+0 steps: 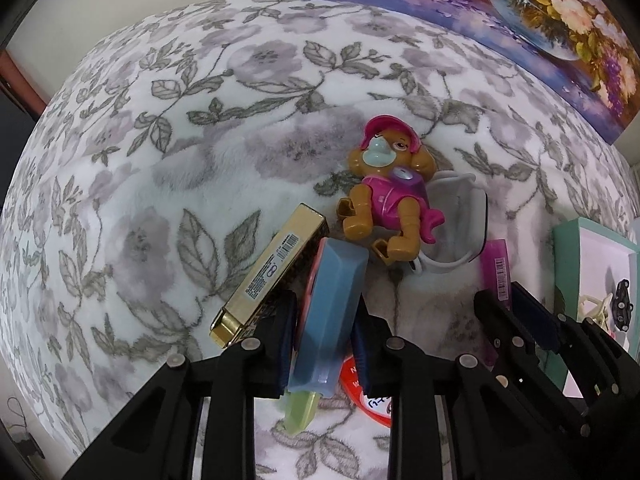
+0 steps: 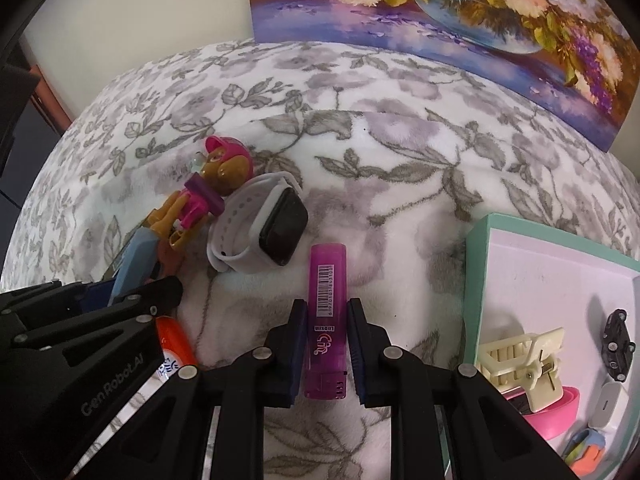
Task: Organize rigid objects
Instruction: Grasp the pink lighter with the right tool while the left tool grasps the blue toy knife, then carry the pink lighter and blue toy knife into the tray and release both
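Fleecy white fabric printed with grey leaves and mauve flowers, the blanket [image 2: 400,168] covers the whole work surface, so everything lies slightly sunk into a soft bed rather than on a hard desk. Behind it leans a flower painting [image 2: 440,12]. At the right edge sits the mint-rimmed box [image 2: 478,264], evidently the collecting place: a cream hair clip [image 2: 524,364], a small black toy car [image 2: 618,344] and a pink piece already lie inside.

Loose items wait in a cluster left of the box. The white smartwatch [image 2: 256,232] lies curled on its strap, the toy dog figure [image 1: 386,196] leaning against it. A gold box [image 1: 272,276] lies just beside the blue block [image 1: 332,304].

The left tool [image 1: 324,344] is closed on that blue block, pads pressing its long sides near the lower end. The right tool [image 2: 322,344] is closed narrow on the purple lighter [image 2: 327,320], gripping across its thin width above the striker end, which gives flat faces to clamp. Both items still rest on the blanket, so I judge lifting toward the box comes next.
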The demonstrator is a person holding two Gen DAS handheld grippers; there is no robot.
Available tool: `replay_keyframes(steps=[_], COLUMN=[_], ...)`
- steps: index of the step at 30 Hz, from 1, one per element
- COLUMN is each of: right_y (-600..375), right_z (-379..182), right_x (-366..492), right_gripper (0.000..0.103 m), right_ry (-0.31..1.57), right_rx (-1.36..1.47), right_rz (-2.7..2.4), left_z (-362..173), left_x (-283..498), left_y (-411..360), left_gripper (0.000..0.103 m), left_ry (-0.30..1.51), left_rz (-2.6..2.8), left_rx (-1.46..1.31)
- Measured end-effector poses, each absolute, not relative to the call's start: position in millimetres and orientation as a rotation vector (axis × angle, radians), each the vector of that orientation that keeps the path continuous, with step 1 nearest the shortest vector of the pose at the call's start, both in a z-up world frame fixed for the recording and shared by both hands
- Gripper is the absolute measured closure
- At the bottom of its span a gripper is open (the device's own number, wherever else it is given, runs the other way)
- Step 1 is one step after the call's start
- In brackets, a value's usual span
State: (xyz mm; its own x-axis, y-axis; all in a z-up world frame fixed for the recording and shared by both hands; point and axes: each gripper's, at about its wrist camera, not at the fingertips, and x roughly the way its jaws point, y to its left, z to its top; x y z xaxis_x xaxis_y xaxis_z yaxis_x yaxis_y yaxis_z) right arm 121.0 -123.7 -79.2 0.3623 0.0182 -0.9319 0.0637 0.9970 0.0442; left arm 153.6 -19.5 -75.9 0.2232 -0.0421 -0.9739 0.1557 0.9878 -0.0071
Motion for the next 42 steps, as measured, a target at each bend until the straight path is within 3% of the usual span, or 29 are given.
replay_keyframes(steps=[12,26,42], right_y=[-126,-147,-237], right_z=[-73,-24,16], right_x=[117,111,84], right_gripper=[0.082,0.082,0.082], right_ry=[1.204,1.088,1.038], right_rx=[0.141,0.217,0.26], right_rz=[0.02,0.029,-0.127], left_z=[-63,12,62], left_x=[158,152,120], left_y=[-2,3,-57], left_gripper=[0.081,0.081,0.082], left_ry=[1.326,1.139,1.045], left_rz=[-0.09,-0.061,-0.203], left_rx=[0.031,-0.003,0.012])
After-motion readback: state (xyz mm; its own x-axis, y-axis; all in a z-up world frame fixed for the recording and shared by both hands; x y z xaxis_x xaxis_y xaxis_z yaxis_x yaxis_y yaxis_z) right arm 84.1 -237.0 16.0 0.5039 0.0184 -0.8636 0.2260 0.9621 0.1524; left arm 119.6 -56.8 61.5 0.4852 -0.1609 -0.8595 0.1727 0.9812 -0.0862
